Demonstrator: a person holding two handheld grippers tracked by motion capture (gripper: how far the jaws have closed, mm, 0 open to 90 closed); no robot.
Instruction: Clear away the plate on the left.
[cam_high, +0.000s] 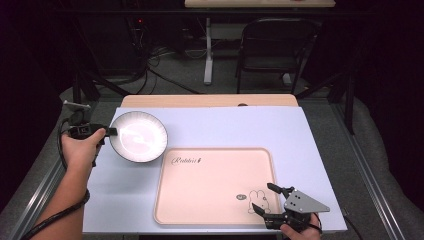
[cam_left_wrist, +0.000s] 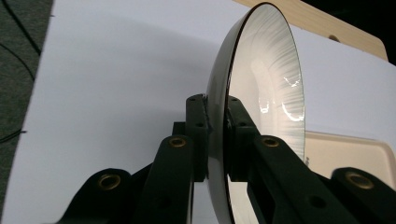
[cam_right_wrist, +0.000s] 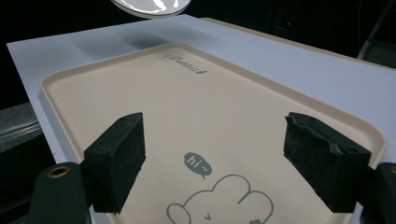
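- Your left tongs (cam_high: 111, 132) are clenched on the rim of the white plate (cam_high: 138, 136), which is lifted over the table (cam_high: 225, 125), beside the beige tray (cam_high: 215, 185).
- Your right tongs (cam_high: 265, 197) are released above the tray corner.
- I judge that the pick-up is done; placing the plate on the tray is left.

Plate (cam_high: 138, 136) left of and behind tray (cam_high: 200, 200), tray on table (cam_high: 310, 150)

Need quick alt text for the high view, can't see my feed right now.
The left gripper is shut on the left rim of a white plate, holding it by the upper left corner of a pale pink tray on a white table sheet. The right gripper, jaws open and empty, sits over the tray's lower right corner near a rabbit drawing.
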